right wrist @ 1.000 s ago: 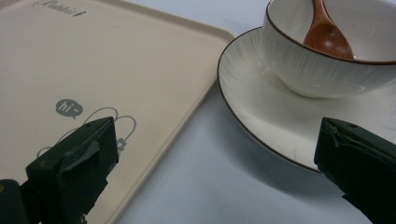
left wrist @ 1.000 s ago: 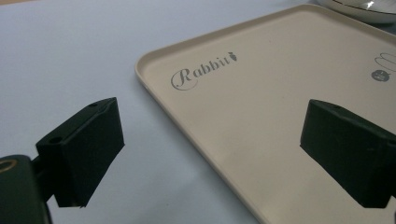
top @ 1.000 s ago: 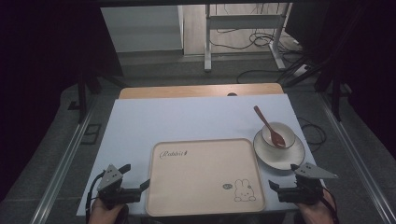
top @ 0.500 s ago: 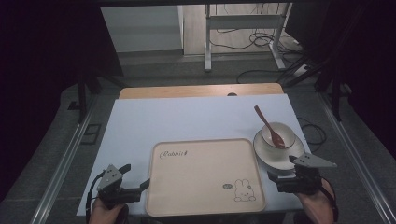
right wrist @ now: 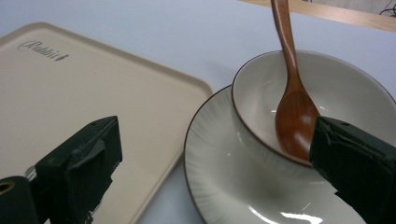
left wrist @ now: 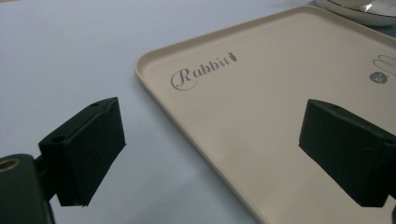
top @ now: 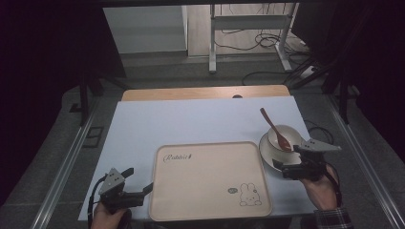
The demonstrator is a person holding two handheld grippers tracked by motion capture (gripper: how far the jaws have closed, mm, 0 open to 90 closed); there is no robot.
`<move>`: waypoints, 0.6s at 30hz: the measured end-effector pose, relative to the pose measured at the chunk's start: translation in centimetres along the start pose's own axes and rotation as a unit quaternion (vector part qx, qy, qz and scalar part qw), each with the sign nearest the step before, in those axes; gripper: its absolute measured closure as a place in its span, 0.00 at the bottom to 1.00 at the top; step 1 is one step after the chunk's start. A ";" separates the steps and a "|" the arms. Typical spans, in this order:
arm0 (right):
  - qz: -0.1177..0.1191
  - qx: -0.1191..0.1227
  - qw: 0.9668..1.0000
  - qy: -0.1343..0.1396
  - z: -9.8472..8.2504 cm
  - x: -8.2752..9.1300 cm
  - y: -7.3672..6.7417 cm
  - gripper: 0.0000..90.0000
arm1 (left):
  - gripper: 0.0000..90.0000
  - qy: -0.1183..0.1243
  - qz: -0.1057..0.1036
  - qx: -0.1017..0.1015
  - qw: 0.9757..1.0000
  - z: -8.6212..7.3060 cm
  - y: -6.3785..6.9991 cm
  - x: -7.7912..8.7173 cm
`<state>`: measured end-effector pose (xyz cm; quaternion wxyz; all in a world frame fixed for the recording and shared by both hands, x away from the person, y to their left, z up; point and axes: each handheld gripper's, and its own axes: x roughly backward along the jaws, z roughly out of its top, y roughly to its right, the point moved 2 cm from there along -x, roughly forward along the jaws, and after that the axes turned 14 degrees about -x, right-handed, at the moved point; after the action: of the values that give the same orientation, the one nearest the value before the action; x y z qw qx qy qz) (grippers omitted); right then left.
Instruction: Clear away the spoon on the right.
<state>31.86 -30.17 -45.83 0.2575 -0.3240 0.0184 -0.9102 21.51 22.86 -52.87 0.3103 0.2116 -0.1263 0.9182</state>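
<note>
Beige plastic tray [top: 210, 179] sits at the near-centre of the table [top: 191, 124], long side toward us, raised lip and rounded corners, "Rabbit" lettering at its far left, bunny print at its near right. We see a wide bare stretch of pale blue matte table cover beyond the tray and to its left. The cover's far edge stops short of a bare wood strip [top: 205, 92].

Our right gripper [top: 282, 170] hangs at the near rim of the saucer [top: 268, 155], just off the tray's right edge. Jaws spread wide, nothing between them. In the right gripper view the saucer [right wrist: 224, 182] and bowl [right wrist: 336, 93] lie between the jaws: left jaw over the tray's right part, right jaw in front of the bowl's near wall. We can't tell if either jaw touches the crockery.

Bowl [top: 284, 137] stands on the saucer; both are off-white glazed ceramic with a thin dark rim. Wooden spoon [top: 275, 130], reddish brown and smooth, rests with its scoop in the bowl, handle leaning over the far rim.

Our left gripper [top: 143, 191] sits low at the tray's near-left corner, jaws wide apart and empty. In the left gripper view the tray's left edge [left wrist: 187, 135] runs between the jaws, one jaw over the cover, one over the tray. Saucer nearly touches the tray's right lip, so there's little gap there.
</note>
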 end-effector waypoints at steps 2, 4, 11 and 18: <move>-0.002 0.000 1.000 -0.003 0.4 -0.5 0.3 0.03 | 0.07 0.000 0.000 0.001 1.000 0.0 0.0 0.0; -0.003 -0.002 1.000 -0.004 0.8 -0.9 0.5 0.03 | 0.07 0.000 0.000 0.001 1.000 0.0 0.0 0.0; -0.010 -0.014 1.000 -0.007 2.4 -2.5 1.4 0.03 | 0.07 0.001 0.000 0.001 1.000 0.0 0.0 0.0; -0.028 -0.018 0.999 -0.017 3.8 -4.2 2.4 0.01 | 0.07 0.001 -0.001 0.001 1.000 0.0 0.0 0.0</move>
<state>38.02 -29.74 -45.72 0.2268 -0.3444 0.0212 -0.9108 21.51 22.89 -52.87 0.3107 0.2113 -0.1252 0.9182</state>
